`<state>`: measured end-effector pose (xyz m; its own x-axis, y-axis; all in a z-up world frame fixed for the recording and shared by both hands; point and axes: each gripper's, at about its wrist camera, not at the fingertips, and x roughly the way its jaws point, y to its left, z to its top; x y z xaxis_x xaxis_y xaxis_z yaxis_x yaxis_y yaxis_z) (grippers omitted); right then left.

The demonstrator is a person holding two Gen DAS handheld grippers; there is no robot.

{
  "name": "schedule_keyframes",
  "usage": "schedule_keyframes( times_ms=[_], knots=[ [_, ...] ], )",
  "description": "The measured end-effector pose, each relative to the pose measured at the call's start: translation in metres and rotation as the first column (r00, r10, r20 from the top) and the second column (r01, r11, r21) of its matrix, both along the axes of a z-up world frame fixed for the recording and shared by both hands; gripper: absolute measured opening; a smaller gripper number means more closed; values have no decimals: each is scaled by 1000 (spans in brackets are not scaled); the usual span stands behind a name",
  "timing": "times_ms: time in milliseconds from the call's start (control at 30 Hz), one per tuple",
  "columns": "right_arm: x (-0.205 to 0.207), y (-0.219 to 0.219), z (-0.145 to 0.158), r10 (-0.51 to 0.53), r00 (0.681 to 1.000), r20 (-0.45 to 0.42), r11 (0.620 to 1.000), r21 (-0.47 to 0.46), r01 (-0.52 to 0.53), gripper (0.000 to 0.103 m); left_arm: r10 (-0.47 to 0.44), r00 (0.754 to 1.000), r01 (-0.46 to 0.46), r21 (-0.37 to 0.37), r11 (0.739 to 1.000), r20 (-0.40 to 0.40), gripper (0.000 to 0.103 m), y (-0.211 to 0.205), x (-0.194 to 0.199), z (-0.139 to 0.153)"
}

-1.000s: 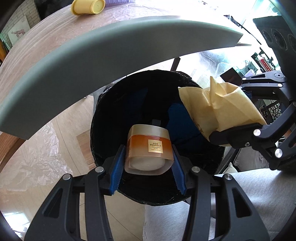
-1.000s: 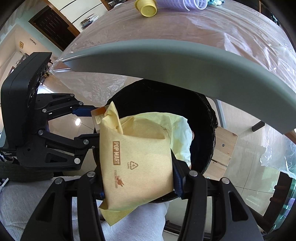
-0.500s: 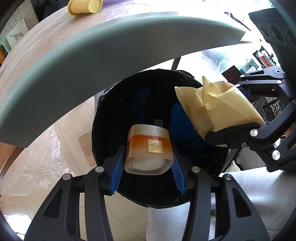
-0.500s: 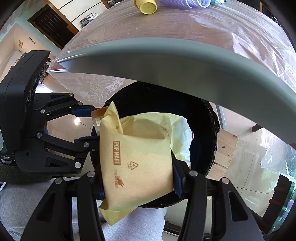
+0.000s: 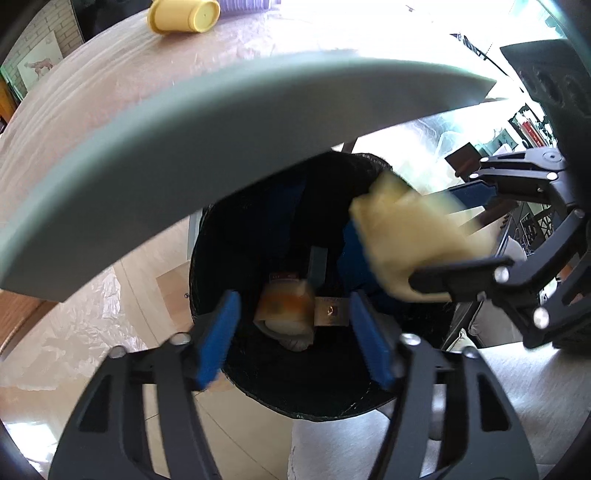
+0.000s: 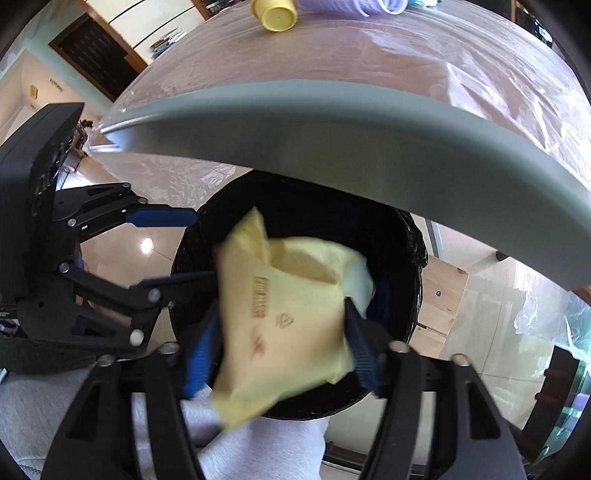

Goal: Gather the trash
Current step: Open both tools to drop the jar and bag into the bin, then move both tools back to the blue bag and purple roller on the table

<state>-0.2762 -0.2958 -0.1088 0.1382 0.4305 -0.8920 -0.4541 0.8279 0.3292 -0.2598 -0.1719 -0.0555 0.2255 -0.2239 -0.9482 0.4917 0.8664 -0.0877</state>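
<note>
A black bin [image 5: 258, 384] stands on the floor under the table edge; it also shows in the right wrist view [image 6: 406, 258]. My left gripper [image 5: 293, 332] is open above the bin mouth. The orange cream jar [image 5: 286, 308] is loose below the fingers, blurred, inside the bin. My right gripper [image 6: 284, 343] is open, with its fingers spread. The yellow paper bag [image 6: 291, 317] sits blurred between them over the bin. It also shows in the left wrist view [image 5: 410, 236], beside the right gripper's fingers [image 5: 458, 277].
The grey rim of a plastic-covered wooden table [image 5: 221, 140] arches over the bin. On the table lie a yellow cup [image 5: 181, 14] and a purple ribbed thing [image 6: 354, 7]. A wooden block [image 6: 443, 299] stands on the tiled floor right of the bin. Grey trouser legs are below.
Both grippers have opened. The jar has left the left fingers and dropped into the bin. The paper bag has come loose between the right fingers and is slipping down.
</note>
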Motion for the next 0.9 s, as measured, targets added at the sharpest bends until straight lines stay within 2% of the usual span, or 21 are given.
schedule_keyframes(
  times_ms=[67, 200, 400, 567, 700, 767, 900],
  knots=[
    [2, -3, 0, -17, 1000, -8, 1000, 20, 17, 76, -2, 1000, 2, 6, 1000, 11, 75, -2, 1, 2],
    [5, -7, -2, -29, 999, -13, 999, 21, 30, 80, -14, 1000, 14, 19, 1000, 12, 75, -5, 2, 1],
    [5, -7, -3, -21, 1000, -22, 998, 50, 22, 99, -21, 1000, 20, 20, 1000, 9, 83, -8, 2, 0],
    [5, 1, -10, 20, 999, -35, 999, -32, -21, 99, -7, 1000, 7, 31, 999, 3, 87, -7, 0, -1],
    [-2, -7, -3, 16, 1000, 16, 1000, -14, -15, 99, 0, 1000, 0, 24, 1000, 2, 87, -3, -6, 5],
    [-9, -15, 10, -1, 997, 74, 1000, -11, 2, 99, 0, 1000, -1, 21, 1000, 17, 87, 0, -13, 14],
    [-21, -32, 45, -8, 991, 134, 1000, 8, 7, 99, 0, 998, 1, -16, 1000, 60, 87, 9, -23, 43]
  ],
)
